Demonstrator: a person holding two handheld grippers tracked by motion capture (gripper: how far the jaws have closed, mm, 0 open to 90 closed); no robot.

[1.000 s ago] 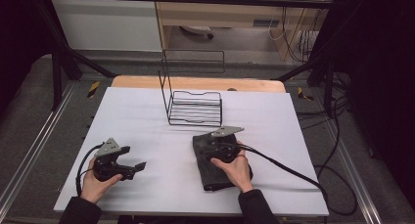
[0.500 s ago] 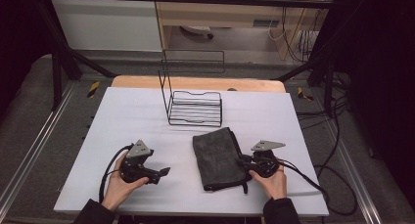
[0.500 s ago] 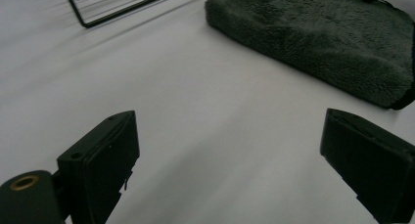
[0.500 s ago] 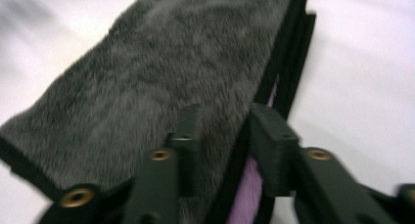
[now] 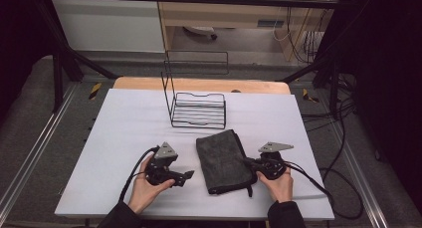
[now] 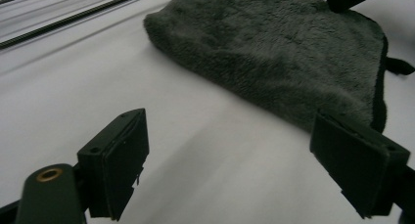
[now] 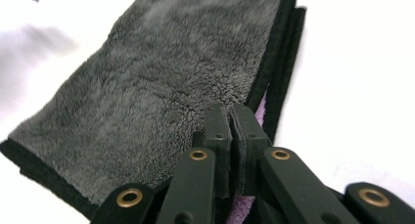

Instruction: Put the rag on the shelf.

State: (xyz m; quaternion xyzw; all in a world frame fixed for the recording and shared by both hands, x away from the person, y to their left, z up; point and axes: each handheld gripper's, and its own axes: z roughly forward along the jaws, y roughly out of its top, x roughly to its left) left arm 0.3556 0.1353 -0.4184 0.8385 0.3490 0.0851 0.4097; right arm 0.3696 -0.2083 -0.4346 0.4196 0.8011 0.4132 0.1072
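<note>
A folded dark grey towel (image 5: 221,161) lies on the white table (image 5: 129,123) near its front edge. My right gripper (image 5: 247,162) sits at the towel's right edge. Its jaws have just been closing and now stand shut on the hem of the towel (image 7: 161,87), right gripper (image 7: 230,110) tips together. My left gripper (image 5: 188,175) lies low on the table just left of the towel, apart from it. In the left gripper view its pads (image 6: 117,160) stand wide with bare table between them, the left gripper (image 6: 227,128) having just narrowed slightly; the towel (image 6: 274,48) lies ahead.
A black wire rack (image 5: 198,111) stands behind the towel, toward the table's middle back. Cables trail from both grippers, the right one (image 5: 318,188) running off the table's right side. A wooden strip (image 5: 199,84) borders the far edge.
My left hand has slid right toward the towel. My right hand has moved from on top of the towel to its right edge, and its jaws have closed.
</note>
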